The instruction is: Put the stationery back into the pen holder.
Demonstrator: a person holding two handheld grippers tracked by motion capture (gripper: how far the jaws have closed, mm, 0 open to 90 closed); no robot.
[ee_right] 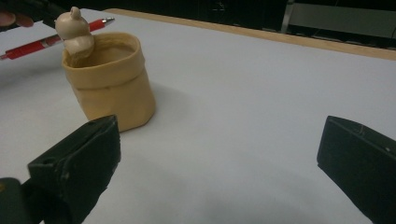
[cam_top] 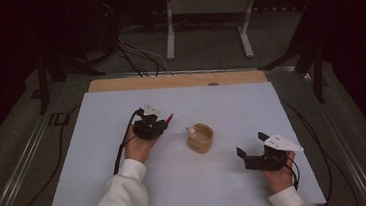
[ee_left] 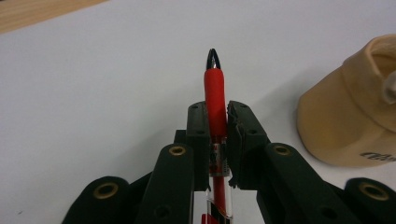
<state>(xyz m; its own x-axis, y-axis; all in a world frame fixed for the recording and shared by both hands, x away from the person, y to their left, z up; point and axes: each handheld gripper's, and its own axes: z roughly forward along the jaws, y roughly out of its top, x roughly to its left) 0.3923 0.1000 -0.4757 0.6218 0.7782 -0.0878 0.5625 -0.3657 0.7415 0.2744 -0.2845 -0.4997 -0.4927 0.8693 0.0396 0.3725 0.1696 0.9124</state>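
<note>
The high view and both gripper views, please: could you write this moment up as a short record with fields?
Surface: white table top
Left gripper: shut on the red pen, tip pointing away from the hand
Right gripper: open, nothing between its jaws, resting on the table's right side
Tan cup: upright, mid-table, between the two grippers
Figure: small, pale, perched at the cup's rim
Pen versus cup: apart, the pen is held left of the cup

A lab or recording studio: a white-topped table (cam_top: 128, 188) on grey floor, black curtains, trailing cables (cam_top: 136, 54), a metal stand (cam_top: 208, 10).
</note>
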